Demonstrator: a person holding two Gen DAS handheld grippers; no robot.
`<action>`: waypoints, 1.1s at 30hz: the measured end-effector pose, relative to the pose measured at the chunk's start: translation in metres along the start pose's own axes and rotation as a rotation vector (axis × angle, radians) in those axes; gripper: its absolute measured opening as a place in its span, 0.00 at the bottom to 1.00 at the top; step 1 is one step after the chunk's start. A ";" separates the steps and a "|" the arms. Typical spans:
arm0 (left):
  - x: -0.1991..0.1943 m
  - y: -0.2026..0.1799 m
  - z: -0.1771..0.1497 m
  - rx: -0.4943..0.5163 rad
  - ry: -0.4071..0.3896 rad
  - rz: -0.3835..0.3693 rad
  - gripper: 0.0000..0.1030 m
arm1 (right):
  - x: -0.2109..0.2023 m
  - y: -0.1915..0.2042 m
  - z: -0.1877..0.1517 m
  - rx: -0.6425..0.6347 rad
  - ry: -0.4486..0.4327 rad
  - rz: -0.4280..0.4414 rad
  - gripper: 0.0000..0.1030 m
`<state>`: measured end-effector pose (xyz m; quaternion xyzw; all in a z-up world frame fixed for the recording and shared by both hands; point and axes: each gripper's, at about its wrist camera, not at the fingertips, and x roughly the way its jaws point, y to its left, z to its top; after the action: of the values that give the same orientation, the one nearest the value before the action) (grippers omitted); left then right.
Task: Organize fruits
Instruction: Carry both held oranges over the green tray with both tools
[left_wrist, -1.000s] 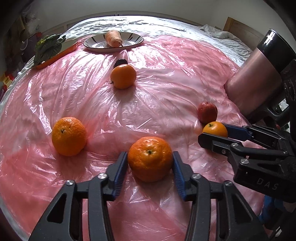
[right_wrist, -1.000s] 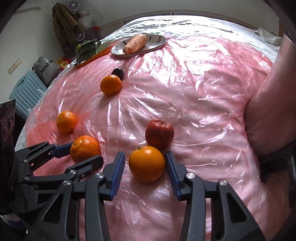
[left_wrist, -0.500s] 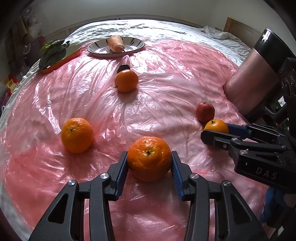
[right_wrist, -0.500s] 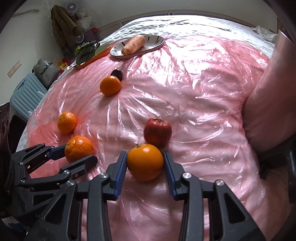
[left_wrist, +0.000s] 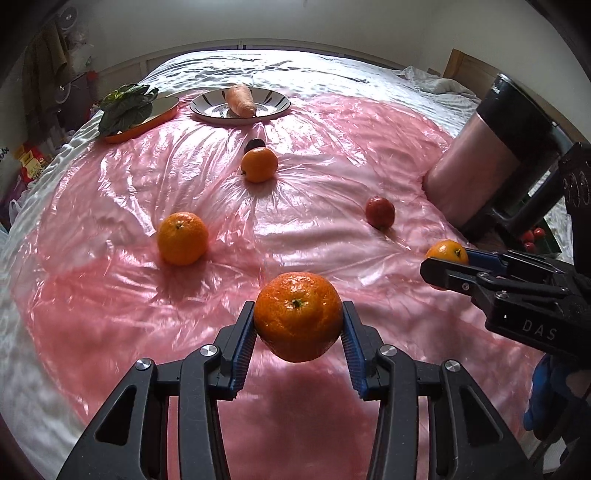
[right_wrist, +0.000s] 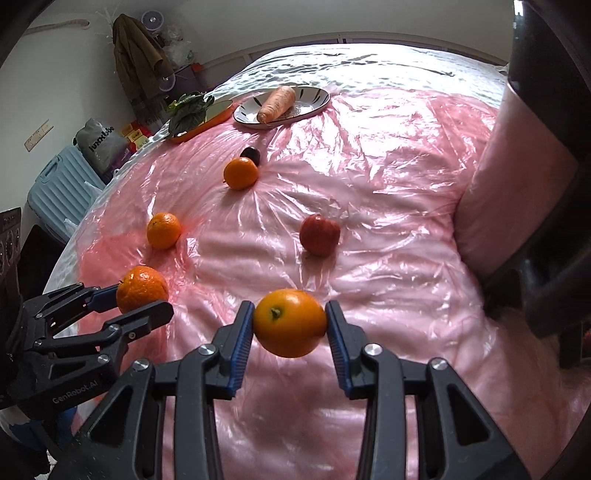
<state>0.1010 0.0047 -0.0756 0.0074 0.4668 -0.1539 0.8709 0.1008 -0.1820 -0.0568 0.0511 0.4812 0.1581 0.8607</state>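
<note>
Above the near edge of a pink sheet (left_wrist: 332, 192), the left gripper (left_wrist: 298, 338) clamps a mandarin (left_wrist: 298, 315) and the right gripper (right_wrist: 290, 330) an orange (right_wrist: 290, 322), apparently lifted clear for sorting.

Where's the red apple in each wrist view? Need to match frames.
Left wrist: red apple right of centre, mid-height, lying alone on the pink plastic sheet.
Right wrist: red apple just right of centre, above the orange held in the right tool.
Shared landmark: striped plate with the carrot at the far end.
</note>
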 end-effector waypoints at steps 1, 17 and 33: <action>-0.004 -0.001 -0.003 -0.004 -0.003 -0.005 0.38 | -0.004 0.000 -0.003 0.004 -0.003 0.003 0.60; -0.053 -0.048 -0.034 0.043 -0.014 -0.089 0.38 | -0.074 -0.037 -0.073 0.067 -0.037 -0.005 0.60; -0.050 -0.191 -0.039 0.224 0.044 -0.271 0.38 | -0.143 -0.140 -0.113 0.213 -0.125 -0.128 0.60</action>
<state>-0.0091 -0.1582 -0.0324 0.0445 0.4624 -0.3207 0.8255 -0.0326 -0.3673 -0.0344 0.1208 0.4431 0.0473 0.8870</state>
